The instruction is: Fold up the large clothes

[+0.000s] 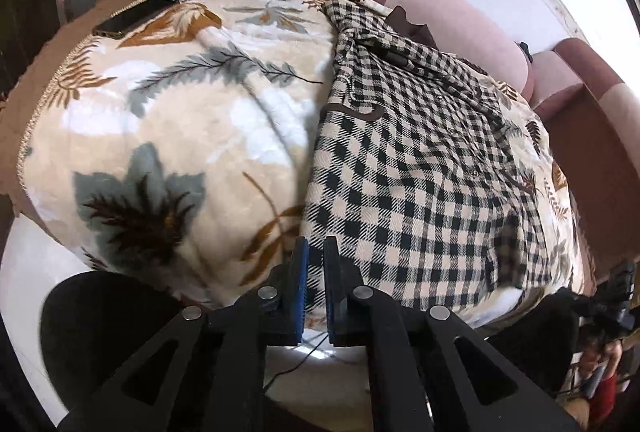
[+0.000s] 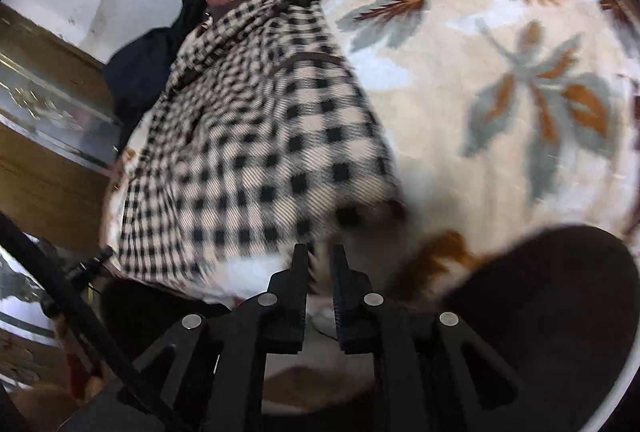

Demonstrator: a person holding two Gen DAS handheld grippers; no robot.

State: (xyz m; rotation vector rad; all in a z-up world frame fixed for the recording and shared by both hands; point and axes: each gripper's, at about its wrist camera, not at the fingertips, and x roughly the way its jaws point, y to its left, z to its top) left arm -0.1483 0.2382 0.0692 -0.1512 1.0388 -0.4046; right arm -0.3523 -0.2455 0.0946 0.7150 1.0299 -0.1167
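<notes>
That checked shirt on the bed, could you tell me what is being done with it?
A person is folding the checked shirt, a two-finger gripper in each hand. It lies on a leaf-patterned blanket. The left gripper is nearly shut on the shirt's near hem. The right gripper is nearly shut too, at the near edge, but blur hides whether it holds cloth.

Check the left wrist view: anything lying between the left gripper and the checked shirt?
Nothing visible. The left gripper sits right at the near hem of the checked shirt, which lies on the leaf-print blanket. The phone lies far off.
</notes>
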